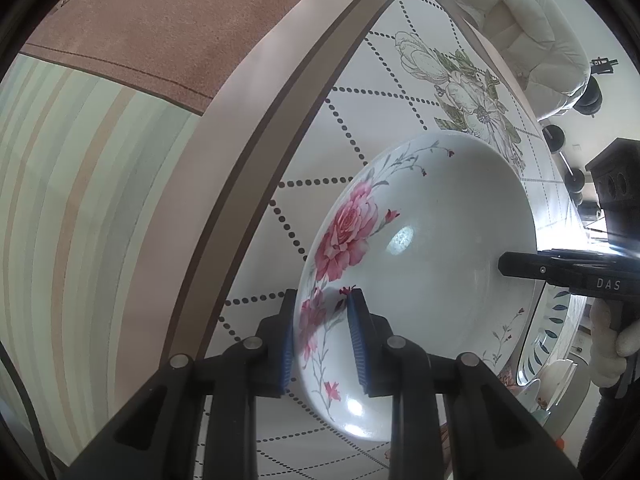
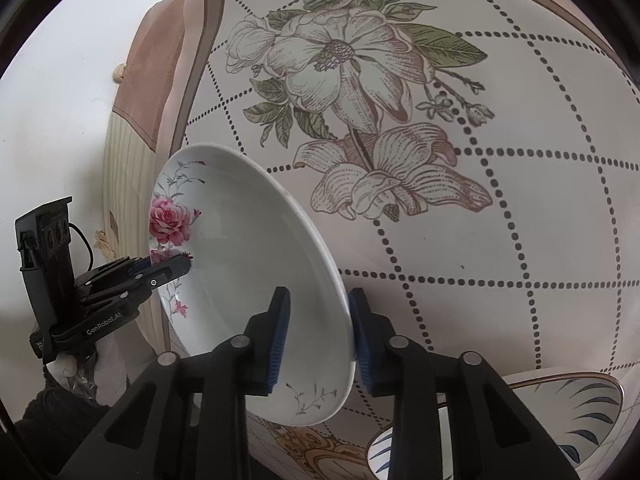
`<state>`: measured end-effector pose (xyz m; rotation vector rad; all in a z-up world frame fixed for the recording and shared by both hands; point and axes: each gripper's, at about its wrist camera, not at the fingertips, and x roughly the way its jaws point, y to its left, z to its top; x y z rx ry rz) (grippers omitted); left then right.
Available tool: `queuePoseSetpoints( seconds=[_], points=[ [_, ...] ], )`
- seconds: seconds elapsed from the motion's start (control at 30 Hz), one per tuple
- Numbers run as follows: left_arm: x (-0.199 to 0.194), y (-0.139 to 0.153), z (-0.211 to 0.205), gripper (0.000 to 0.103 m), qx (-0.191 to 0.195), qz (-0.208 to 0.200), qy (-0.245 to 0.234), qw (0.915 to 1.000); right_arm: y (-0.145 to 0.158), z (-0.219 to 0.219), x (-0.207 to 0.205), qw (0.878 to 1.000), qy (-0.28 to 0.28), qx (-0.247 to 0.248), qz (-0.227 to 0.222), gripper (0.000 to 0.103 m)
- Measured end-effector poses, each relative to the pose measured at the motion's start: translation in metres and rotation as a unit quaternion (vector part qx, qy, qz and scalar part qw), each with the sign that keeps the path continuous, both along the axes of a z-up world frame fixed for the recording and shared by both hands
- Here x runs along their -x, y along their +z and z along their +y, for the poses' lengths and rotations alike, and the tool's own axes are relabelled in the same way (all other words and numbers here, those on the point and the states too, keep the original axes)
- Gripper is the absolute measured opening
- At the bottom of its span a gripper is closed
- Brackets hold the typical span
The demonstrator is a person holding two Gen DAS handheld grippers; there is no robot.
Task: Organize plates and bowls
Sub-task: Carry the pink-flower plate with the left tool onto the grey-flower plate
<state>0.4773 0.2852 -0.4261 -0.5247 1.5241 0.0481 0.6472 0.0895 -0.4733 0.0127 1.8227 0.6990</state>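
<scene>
Gripping rose plate (image 1: pixel 420 240) rim, left gripper (image 1: pixel 324 336), right gripper (image 2: pixel 318 340)

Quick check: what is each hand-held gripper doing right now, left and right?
Left hand-held gripper: closed on the rim of the rose plate.
Right hand-held gripper: closed on the opposite rim of the same plate.

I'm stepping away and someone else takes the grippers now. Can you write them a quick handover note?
Left gripper: shut on the rim of the rose-patterned plate.
Right gripper: shut on the opposite rim of the same plate, so both carry it.
The plate is tilted above the floral tablecloth.
A blue-leaf bowl sits on the table just beyond the right gripper.
Done: plate gripped on both sides.
Left: set it in its place, then sort the remaining dishes.
</scene>
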Motion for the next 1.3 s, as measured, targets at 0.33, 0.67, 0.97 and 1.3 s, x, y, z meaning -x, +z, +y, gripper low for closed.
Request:
queuePoseSetpoints(
  seconds=[0.33,0.67,0.97,1.3],
  points=[
    [-0.001,0.006,-0.004,0.019,-0.018,-0.003,-0.007,0.9998,0.001,-0.008,0.011,1.000,-0.005,0.003,-0.010,0.016],
    [0.002,0.019,-0.009,0.019,-0.028,-0.008,-0.019,0.9994,0.009,-0.020,0.022,1.000,-0.023,-0.011,-0.006,0.016],
    [0.002,0.051,-0.021,0.019,-0.042,-0.025,-0.040,0.9980,0.035,-0.041,0.034,0.999,-0.043,-0.028,-0.002,0.016],
    [0.018,0.088,-0.064,0.019,-0.050,-0.044,-0.094,0.9933,0.076,-0.100,0.082,0.994,-0.104,-0.046,-0.009,0.016]
  ],
)
